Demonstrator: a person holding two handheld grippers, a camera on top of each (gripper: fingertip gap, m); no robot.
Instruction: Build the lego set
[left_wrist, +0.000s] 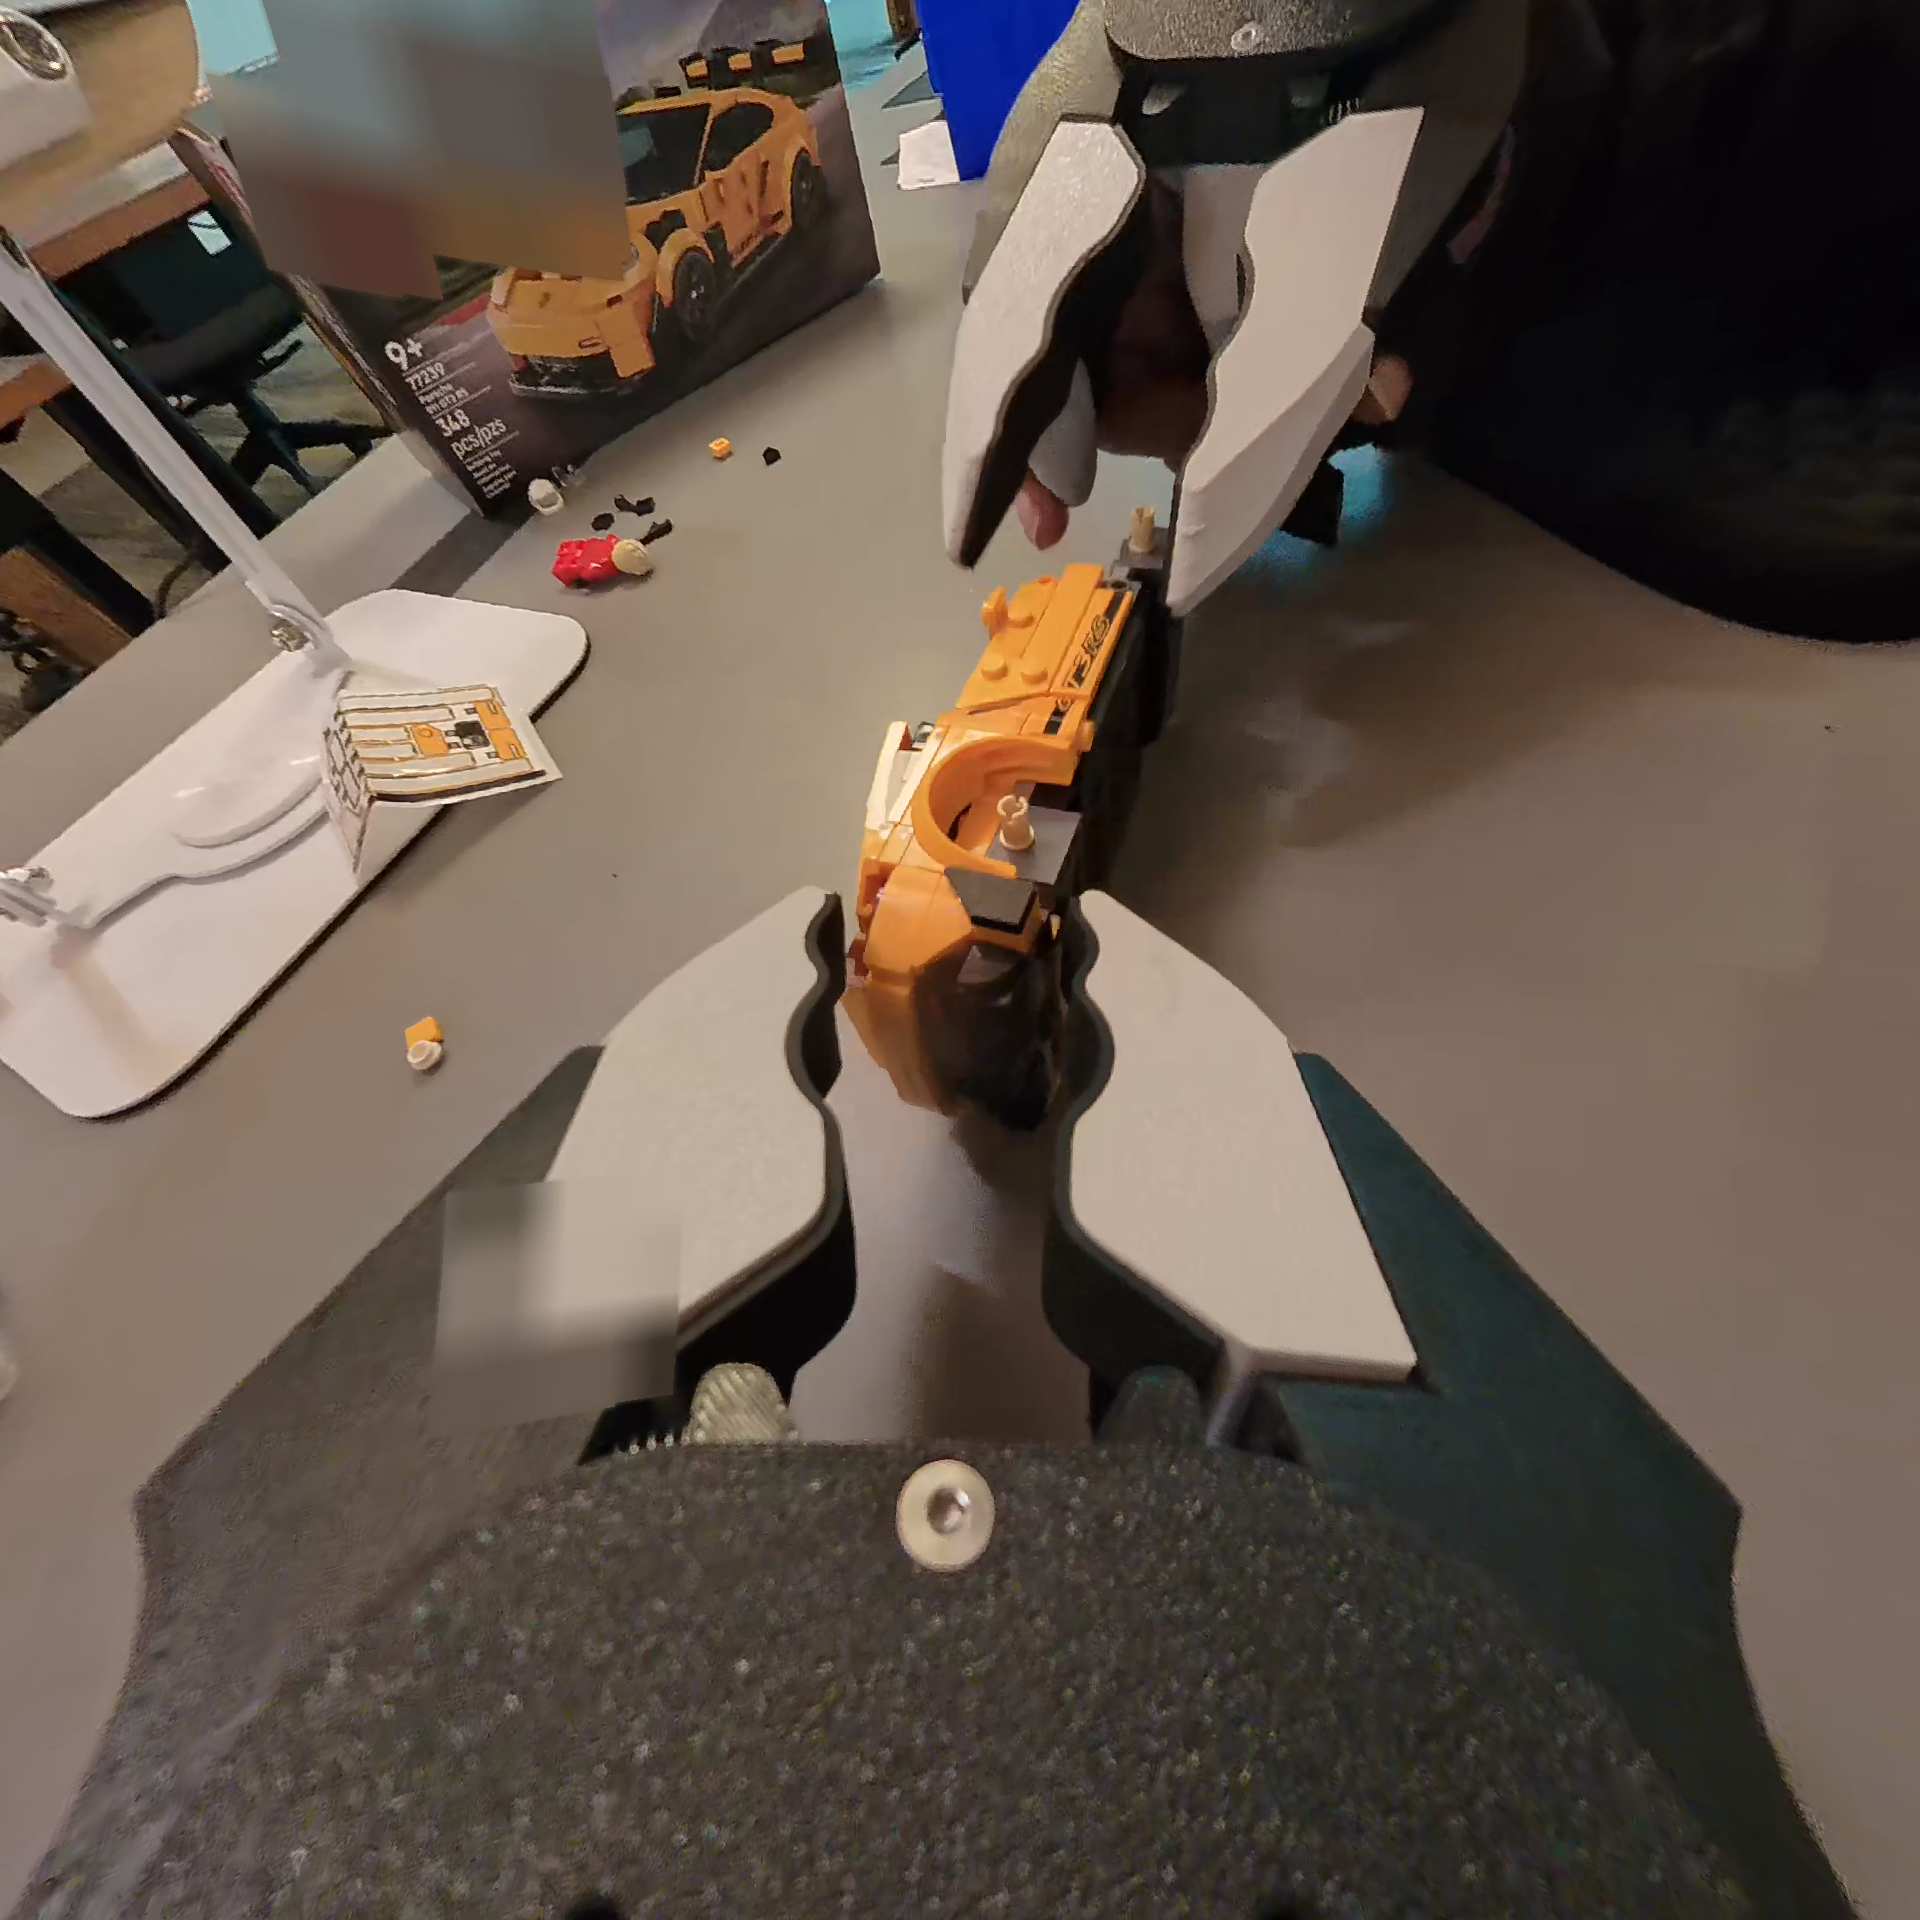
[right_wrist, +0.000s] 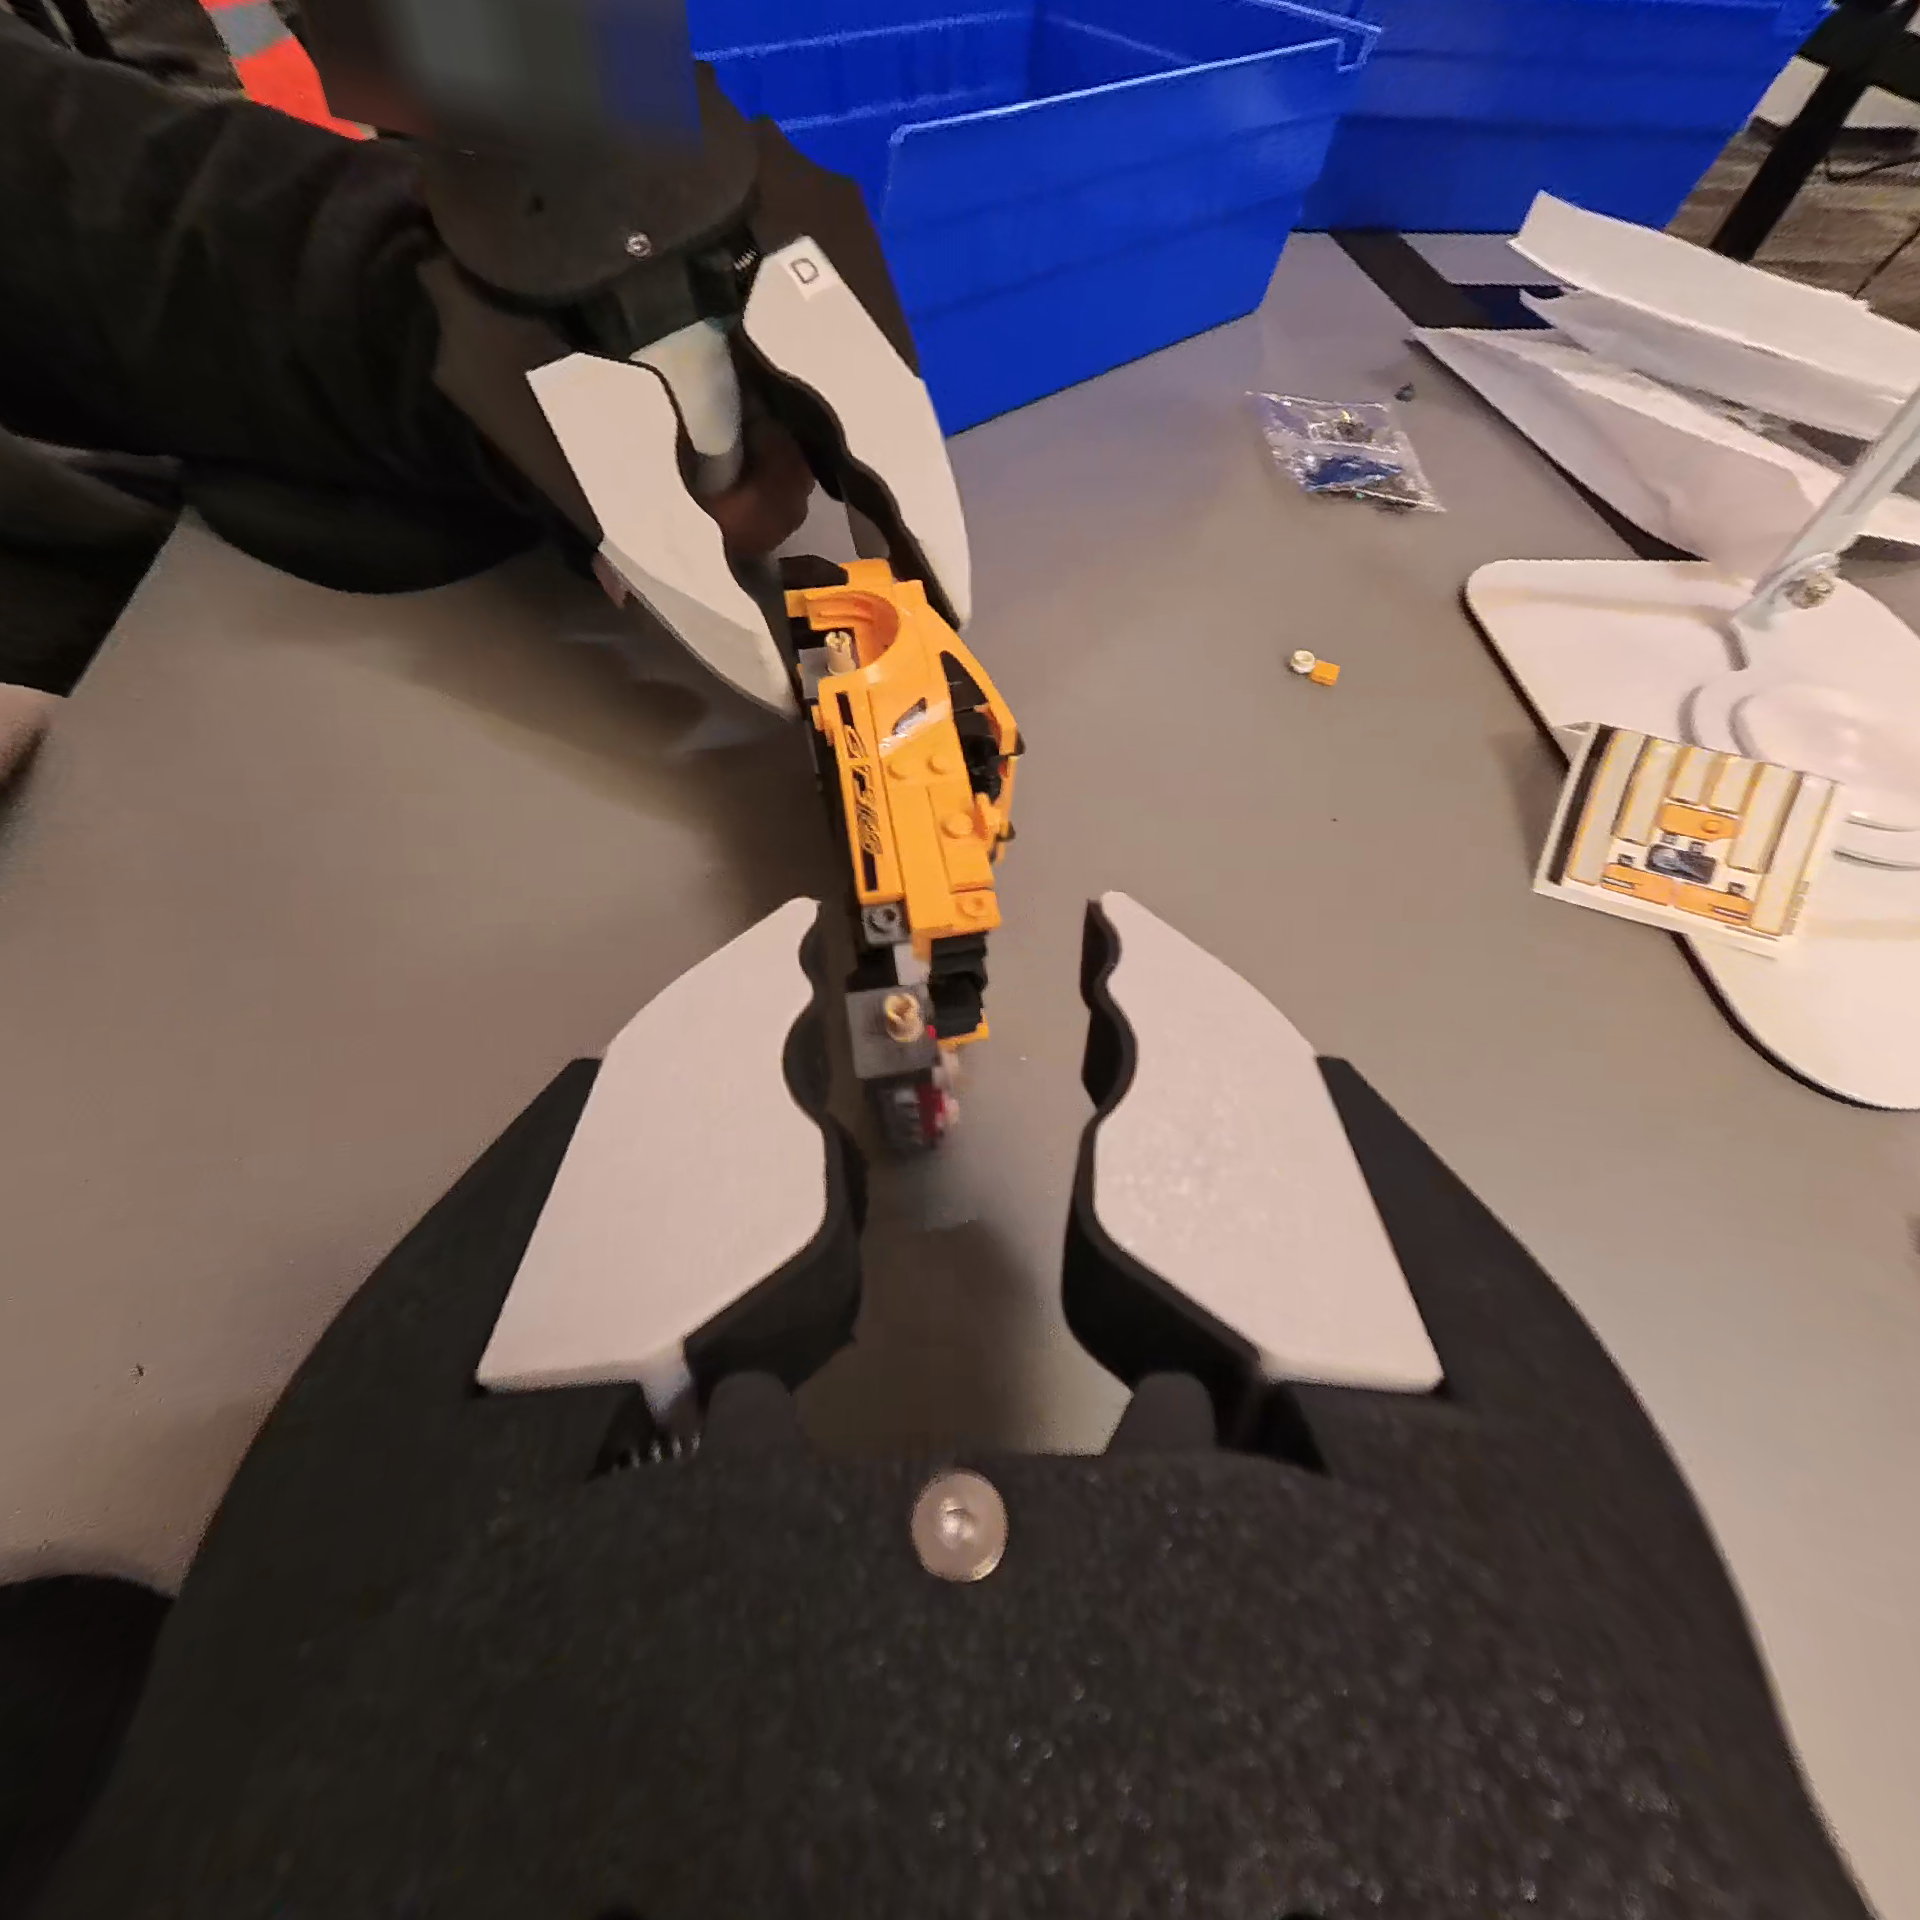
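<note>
1. The grey table (left_wrist: 1455, 935) carries everything. Blue bins (right_wrist: 1091, 208) stand at its far edge, and a printed box (left_wrist: 727, 260) showing a yellow car stands well behind the work.
2. A white stand base (left_wrist: 208, 883) lies off to one side, with a sticker sheet (left_wrist: 436, 743) resting half on it.
3. The orange brick car (left_wrist: 997, 790) stands tipped on its side in the middle of the table, black underside facing one way. It runs lengthwise between your two grippers.
4. Your left gripper (left_wrist: 951, 987) comes in low and level along the table. Its jaws are partly closed around one end of the car, a pad against each side, so it has hold of the car.
5. Your right gripper (right_wrist: 951, 997) faces it from the opposite end, tilted downward. Its jaws stand open: one finger (right_wrist: 727, 1039) sits against the black underside, the other is clearly apart, and nothing is gripped.
6. Small things lie well apart from both grippers — a clear bag of parts (right_wrist: 1345, 452), a red minifigure (left_wrist: 597, 559) and a loose orange piece (left_wrist: 424, 1039).
</note>
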